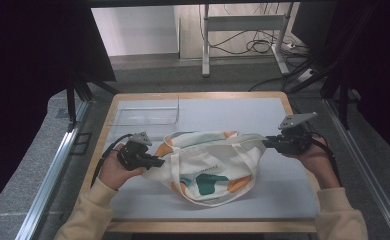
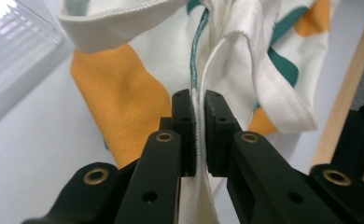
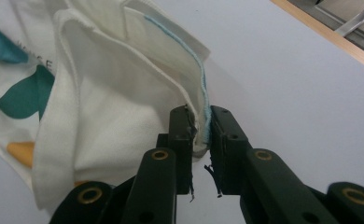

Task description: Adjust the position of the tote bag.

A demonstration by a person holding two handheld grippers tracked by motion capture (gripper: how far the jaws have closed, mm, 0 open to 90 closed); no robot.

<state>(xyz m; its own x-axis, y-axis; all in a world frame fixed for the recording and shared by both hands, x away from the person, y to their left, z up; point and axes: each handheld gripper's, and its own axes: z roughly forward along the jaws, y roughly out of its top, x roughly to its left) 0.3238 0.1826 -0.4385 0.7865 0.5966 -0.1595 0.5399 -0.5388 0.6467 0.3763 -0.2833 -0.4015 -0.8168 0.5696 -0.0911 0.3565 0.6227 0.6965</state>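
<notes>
Here we list one tote bag [image 1: 210, 167], cream with orange and teal patches, on the grey table [image 1: 283, 200]. Our left gripper [image 1: 155, 162] clamps its left edge; our right gripper [image 1: 269, 142] clamps its right edge.

Tote bag [image 1: 210, 162] spreads across the table's [image 1: 278, 192] middle, stretched between left gripper [image 1: 155, 162] and right gripper [image 1: 269, 142], both clamped on its edges; that span blocks any straight pass between the 2 hands. Clear plastic tray [image 1: 145, 116] sits at far left, near the bag's top edge, narrow gap between. Open grey surface at far right behind the right gripper, along the near edge below the bag, and at far centre. Dark frame posts [image 1: 72, 102] flank both sides.
</notes>
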